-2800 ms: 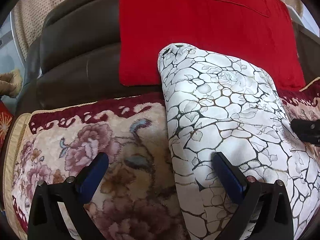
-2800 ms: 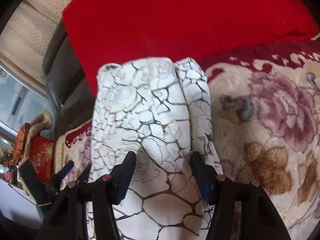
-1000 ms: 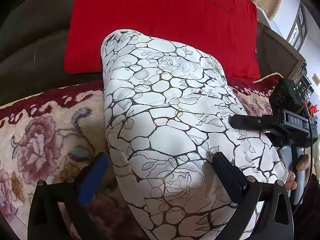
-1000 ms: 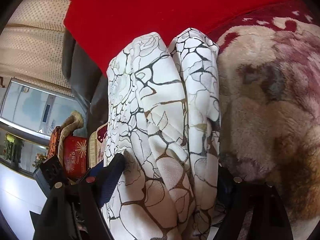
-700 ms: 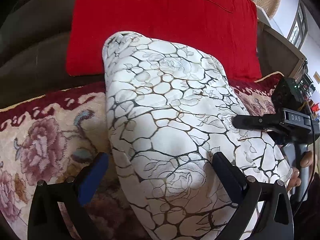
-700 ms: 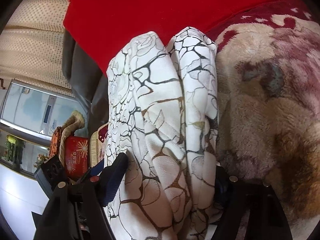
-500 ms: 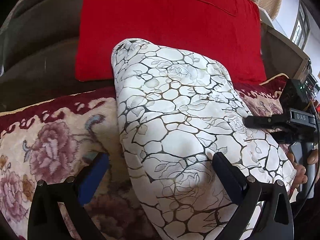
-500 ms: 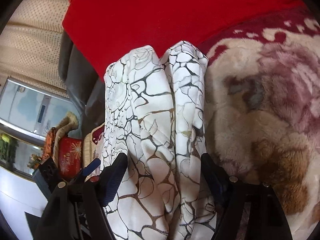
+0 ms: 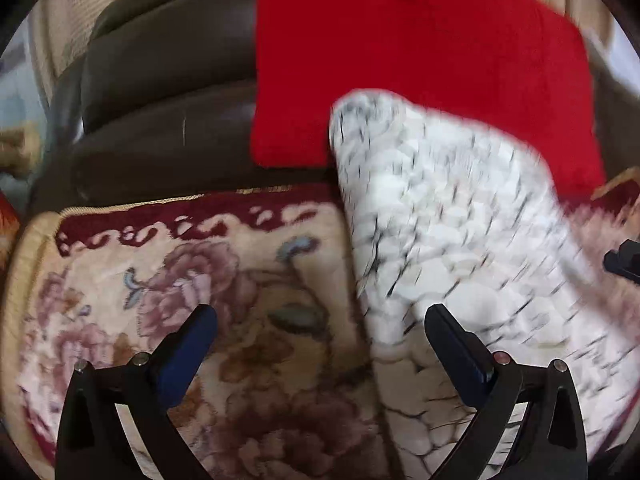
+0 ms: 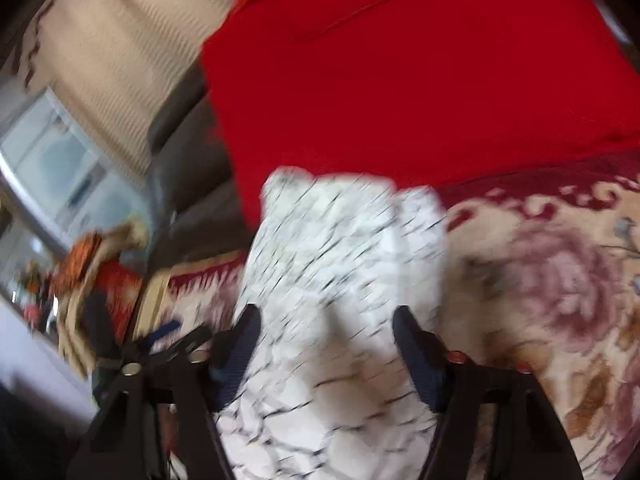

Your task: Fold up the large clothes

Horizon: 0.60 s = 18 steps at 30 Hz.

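Folded white crackle-print garment (image 9: 452, 232) lies on the floral sofa cover (image 9: 168, 280) below the red cushion (image 9: 420, 60); left claw (image 9: 320, 344) spread, empty; right claw (image 10: 326, 344) spread, straddling the bundle, so lower evenly, smooth edges.

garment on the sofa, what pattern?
White garment with a dark crackle-line print; blurred in both views, clearest in the left wrist view.

We see one white garment (image 9: 452, 240) with a thin black crackle pattern, blurred in both views. It is folded into a thick, long bundle and lies on the flowered seat cover, its far end touching the red cushion. From the right wrist view the garment (image 10: 340, 280) shows two rounded layers side by side at its far end.
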{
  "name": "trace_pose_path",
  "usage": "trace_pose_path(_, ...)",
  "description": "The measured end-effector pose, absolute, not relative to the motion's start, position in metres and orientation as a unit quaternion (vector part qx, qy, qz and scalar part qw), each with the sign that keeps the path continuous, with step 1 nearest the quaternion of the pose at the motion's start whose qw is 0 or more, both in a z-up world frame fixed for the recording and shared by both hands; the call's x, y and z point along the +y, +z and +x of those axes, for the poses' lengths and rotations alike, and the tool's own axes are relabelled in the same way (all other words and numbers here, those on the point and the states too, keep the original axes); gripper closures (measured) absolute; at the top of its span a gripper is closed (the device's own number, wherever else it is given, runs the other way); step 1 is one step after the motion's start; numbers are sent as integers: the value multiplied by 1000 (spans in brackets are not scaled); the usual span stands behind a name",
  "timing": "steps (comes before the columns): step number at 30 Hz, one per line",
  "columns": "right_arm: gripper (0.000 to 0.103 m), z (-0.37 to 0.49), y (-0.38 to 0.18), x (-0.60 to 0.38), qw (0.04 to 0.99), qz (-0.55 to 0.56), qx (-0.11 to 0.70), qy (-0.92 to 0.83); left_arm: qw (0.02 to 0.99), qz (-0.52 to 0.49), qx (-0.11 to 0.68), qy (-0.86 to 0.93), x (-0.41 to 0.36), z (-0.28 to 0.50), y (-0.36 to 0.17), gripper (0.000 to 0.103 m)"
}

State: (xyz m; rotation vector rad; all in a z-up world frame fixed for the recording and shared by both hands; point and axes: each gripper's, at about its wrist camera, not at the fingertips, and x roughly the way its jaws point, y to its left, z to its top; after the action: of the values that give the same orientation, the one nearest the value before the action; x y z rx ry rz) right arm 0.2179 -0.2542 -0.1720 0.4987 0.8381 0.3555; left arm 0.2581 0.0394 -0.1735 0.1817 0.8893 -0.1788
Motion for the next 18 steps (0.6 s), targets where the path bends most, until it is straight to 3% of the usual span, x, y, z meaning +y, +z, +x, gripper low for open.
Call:
trace_pose_path(5, 44, 244, -214, -227, 831, 195, 500, 144, 894, 139, 418, -79, 27, 250, -177, 0)
trace_pose_path(18, 40, 347, -169, -262, 861, 204, 463, 54, 909, 101, 404, -13, 43, 271, -169, 0)
